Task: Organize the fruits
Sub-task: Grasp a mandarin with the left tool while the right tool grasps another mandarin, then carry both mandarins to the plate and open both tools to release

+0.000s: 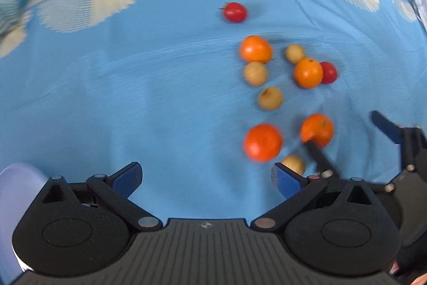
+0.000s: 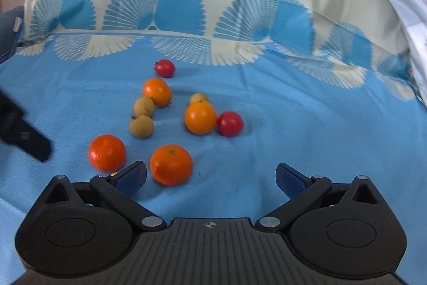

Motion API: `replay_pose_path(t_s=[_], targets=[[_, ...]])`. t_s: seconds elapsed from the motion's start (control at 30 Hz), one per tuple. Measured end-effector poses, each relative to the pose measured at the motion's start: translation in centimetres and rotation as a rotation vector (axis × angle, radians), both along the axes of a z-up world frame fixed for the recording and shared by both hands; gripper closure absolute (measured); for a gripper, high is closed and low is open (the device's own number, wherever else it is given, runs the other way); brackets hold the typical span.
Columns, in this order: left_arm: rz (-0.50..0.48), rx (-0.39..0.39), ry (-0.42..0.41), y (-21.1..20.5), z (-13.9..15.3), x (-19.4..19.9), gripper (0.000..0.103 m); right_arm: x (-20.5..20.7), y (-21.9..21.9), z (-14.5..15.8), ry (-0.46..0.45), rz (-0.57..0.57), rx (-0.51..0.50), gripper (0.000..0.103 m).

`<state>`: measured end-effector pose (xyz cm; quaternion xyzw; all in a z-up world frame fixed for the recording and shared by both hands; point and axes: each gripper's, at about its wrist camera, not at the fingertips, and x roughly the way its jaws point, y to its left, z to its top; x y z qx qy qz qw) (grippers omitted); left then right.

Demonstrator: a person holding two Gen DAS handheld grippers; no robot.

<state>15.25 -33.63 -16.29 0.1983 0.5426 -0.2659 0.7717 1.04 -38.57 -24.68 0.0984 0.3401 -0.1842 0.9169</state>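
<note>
Several fruits lie loose on a blue cloth [image 2: 293, 124]: oranges, small tan round fruits and two red ones. In the right wrist view the nearest orange [image 2: 171, 164] lies just beyond my open right gripper [image 2: 210, 176], close to its left finger; another orange [image 2: 107, 152] lies to its left. A red fruit [image 2: 229, 123] touches an orange [image 2: 200, 117]. In the left wrist view my left gripper [image 1: 206, 176] is open and empty, left of the fruits. An orange [image 1: 263, 142] and a tan fruit [image 1: 293, 163] lie by its right finger. The right gripper [image 1: 352, 130] shows at the right edge.
The cloth has a cream fan-pattern border [image 2: 186, 15] rising at the back. A pale lilac object [image 1: 16, 186] shows at the lower left of the left wrist view. The left gripper's black body [image 2: 21, 132] enters the right wrist view at the left edge.
</note>
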Motion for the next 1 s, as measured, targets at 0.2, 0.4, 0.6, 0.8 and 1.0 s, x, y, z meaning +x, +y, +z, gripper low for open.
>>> replay_pose_path(t_s=[0.2,0.4,0.6,0.8,1.0], targets=[[-0.016,-0.043,0.097,-2.8,-2.1,1.5,0.007,0.9,0.1,-1.0,0.008,0.103,0.022,0.030],[-0.010,-0.076,0.164,-3.1,-2.2,1.6,0.063,0.4,-0.2,-0.8,-0.030,0.125,0.066,0.065],[0.049,-0.085,0.075,-0.1,1.5,0.8,0.063,-0.7,-1.0,0.0,-0.070,-0.029,0.014,0.065],[0.125,-0.088,-0.048,7.2,8.1,-2.6,0.063,-3.7,-0.8,3.6,-0.113,-0.184,-0.036,0.065],[0.227,-0.080,-0.065,16.0,12.6,-7.4,0.063,-9.0,5.7,11.8,-0.265,-0.062,0.065,0.065]])
